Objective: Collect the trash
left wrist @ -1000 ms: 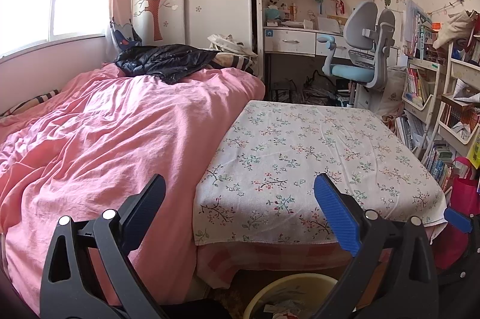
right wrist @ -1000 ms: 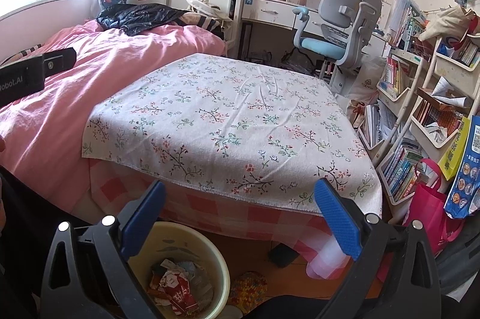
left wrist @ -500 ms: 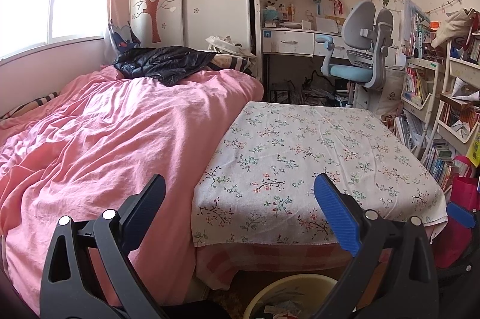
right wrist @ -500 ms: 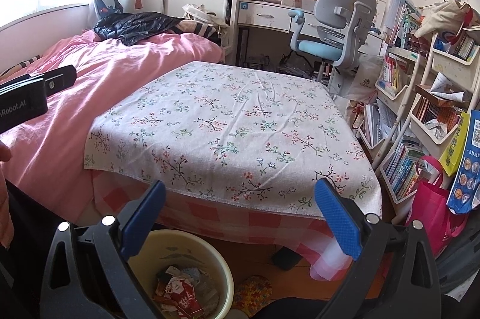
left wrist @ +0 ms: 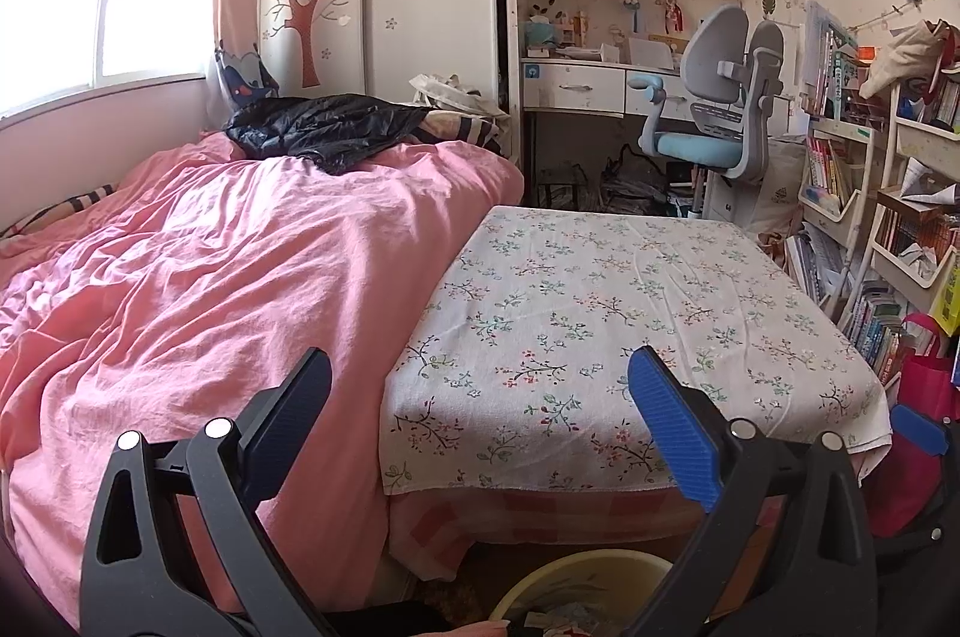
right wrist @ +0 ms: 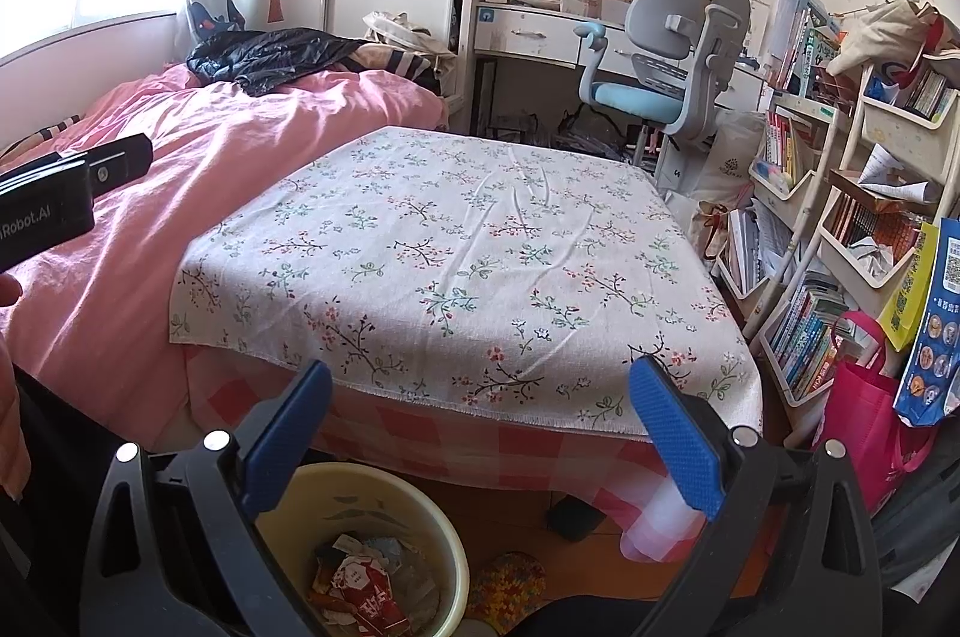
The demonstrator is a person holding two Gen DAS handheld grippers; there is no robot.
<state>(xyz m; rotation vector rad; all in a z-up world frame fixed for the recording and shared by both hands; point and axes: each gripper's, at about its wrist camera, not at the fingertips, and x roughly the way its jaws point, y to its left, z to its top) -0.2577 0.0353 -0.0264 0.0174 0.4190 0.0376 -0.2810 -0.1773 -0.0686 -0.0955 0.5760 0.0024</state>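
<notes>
At the bottom of both wrist views the fingers stand wide apart with nothing between them: the left gripper [left wrist: 480, 421] and the right gripper [right wrist: 480, 427] are both empty. Just beyond the right gripper, at the lower left of its frame, a pale yellow trash bin [right wrist: 444, 529] stands on the floor against the foot of the bench; inside it lies crumpled trash [right wrist: 360, 586], red and white wrappers and paper. In the left wrist view only the bin's far rim [left wrist: 591, 568] shows at the bottom edge, the rest being cut off. A knitted, multicoloured thing [right wrist: 507, 586] lies on the floor just beside the bin; what it is cannot be made out. Above the bin the bench, covered by a floral cloth [right wrist: 468, 265] over a pink checked one, carries no loose item that I can see. Judging from this, the collecting looks largely or wholly done, unless something remains out of view under the bench or behind the grippers. To the left lies the pink bed [left wrist: 210, 289] with a black jacket [left wrist: 324, 133] at its far end. At the back, a grey desk chair [right wrist: 672, 55] and crowded bookshelves [right wrist: 840, 247]; small scraps there would be too fine to tell.
</notes>
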